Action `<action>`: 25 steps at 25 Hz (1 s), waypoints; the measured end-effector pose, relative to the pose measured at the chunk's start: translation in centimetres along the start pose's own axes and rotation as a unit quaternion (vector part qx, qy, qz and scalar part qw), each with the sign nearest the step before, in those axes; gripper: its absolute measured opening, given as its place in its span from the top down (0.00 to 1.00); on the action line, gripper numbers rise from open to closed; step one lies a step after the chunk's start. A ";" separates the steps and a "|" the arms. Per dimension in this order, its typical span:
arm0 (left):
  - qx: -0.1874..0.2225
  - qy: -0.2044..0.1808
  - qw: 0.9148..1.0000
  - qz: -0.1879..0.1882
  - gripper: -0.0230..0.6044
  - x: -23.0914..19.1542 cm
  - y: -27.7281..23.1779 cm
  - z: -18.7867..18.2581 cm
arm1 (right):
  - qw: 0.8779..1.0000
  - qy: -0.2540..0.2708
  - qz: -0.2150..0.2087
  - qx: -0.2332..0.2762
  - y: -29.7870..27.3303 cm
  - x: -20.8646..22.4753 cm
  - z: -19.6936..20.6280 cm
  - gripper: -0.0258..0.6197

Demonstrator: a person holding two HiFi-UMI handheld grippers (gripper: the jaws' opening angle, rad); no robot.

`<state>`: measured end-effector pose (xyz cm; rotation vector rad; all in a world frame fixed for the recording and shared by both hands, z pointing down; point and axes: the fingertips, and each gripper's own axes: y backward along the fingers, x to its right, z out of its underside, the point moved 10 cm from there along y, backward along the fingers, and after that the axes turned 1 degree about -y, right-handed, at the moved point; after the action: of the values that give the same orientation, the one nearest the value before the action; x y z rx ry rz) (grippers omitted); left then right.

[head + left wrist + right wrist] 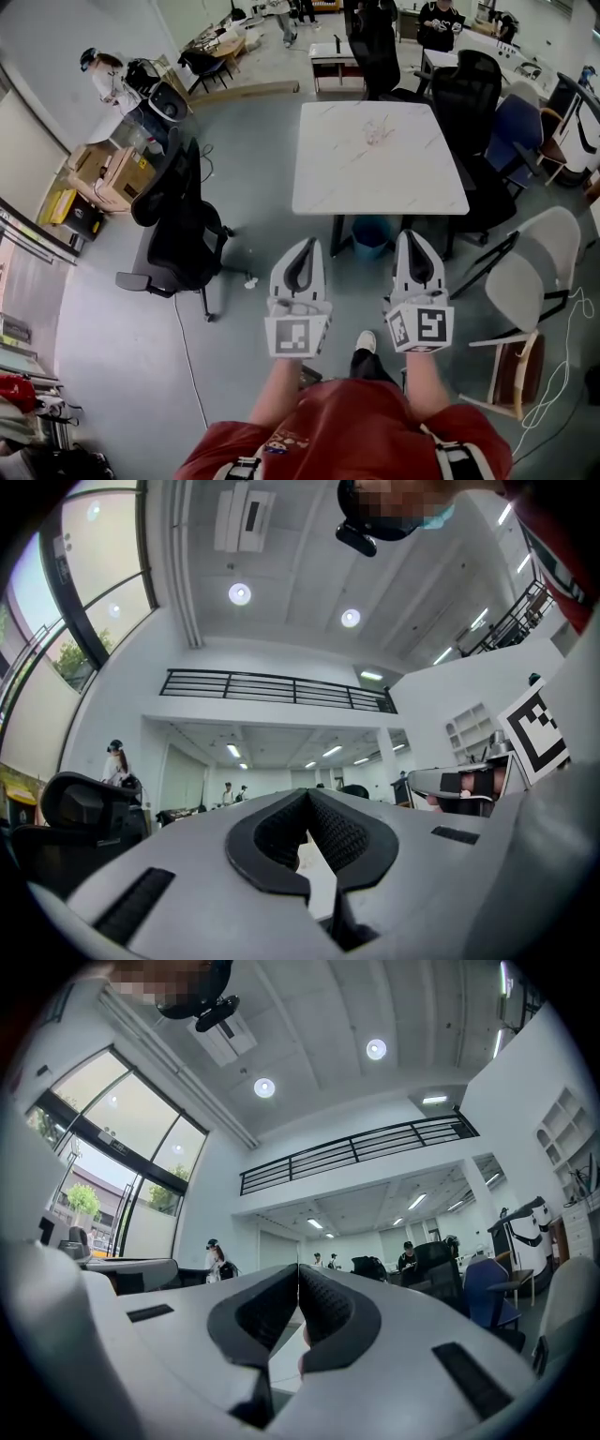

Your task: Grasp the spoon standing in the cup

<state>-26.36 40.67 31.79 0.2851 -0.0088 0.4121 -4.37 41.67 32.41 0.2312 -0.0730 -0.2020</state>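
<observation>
A person stands a little short of the near edge of a white desk point(375, 183) in an open workshop, with a hand-held gripper in each hand pointing towards it. The left hand-held gripper point(307, 244) and the right hand-held gripper point(413, 236) are side by side, both off the near edge of the desk and above the floor. Each has its jaws fully closed, tips meeting, with nothing between them.

Neither the spoon nor the cup can be made out for certain. The only thing on the desk is a small pinkish shape point(380, 134) towards its far half, too faint to identify. If that is the cup, it is well apart from both hand-held grippers, and the grasp has not begun.

A blue bin point(372, 236) sits under the near side of the desk. A black office chair point(178, 230) stands to the left of the desk and a white chair point(530, 272) to its right.

The main risk appears to lie in the approach. Closed jaws brought in against a spoon that merely leans in a cup would likely push it aside or tip the cup, so they need to open first. The reach across the desk is long, and a low, hurried approach could clip the near edge of the desk. A grip taken too high on the handle may lever the cup over.
</observation>
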 end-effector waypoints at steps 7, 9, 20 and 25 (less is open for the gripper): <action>-0.012 0.001 1.000 -0.004 0.95 0.2 -6.0 1.3 | 1.000 0.010 0.009 -0.004 -4.5 4.3 0.7 0.94; -0.014 0.000 1.000 -0.002 0.95 0.3 -7.6 1.6 | 1.000 0.012 0.011 -0.007 -5.7 5.3 1.0 0.94; -0.028 -0.005 1.000 0.013 0.95 2.8 -15.6 3.7 | 1.000 0.025 0.013 -0.012 -10.1 11.9 2.2 0.94; -0.038 -0.018 0.999 0.028 0.95 4.8 -19.1 5.4 | 0.999 0.030 0.015 -0.022 -11.4 15.3 3.1 0.94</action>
<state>-14.18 24.33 32.06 0.2178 -0.0678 0.4615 8.13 26.95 33.51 0.1912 -0.0123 -0.1666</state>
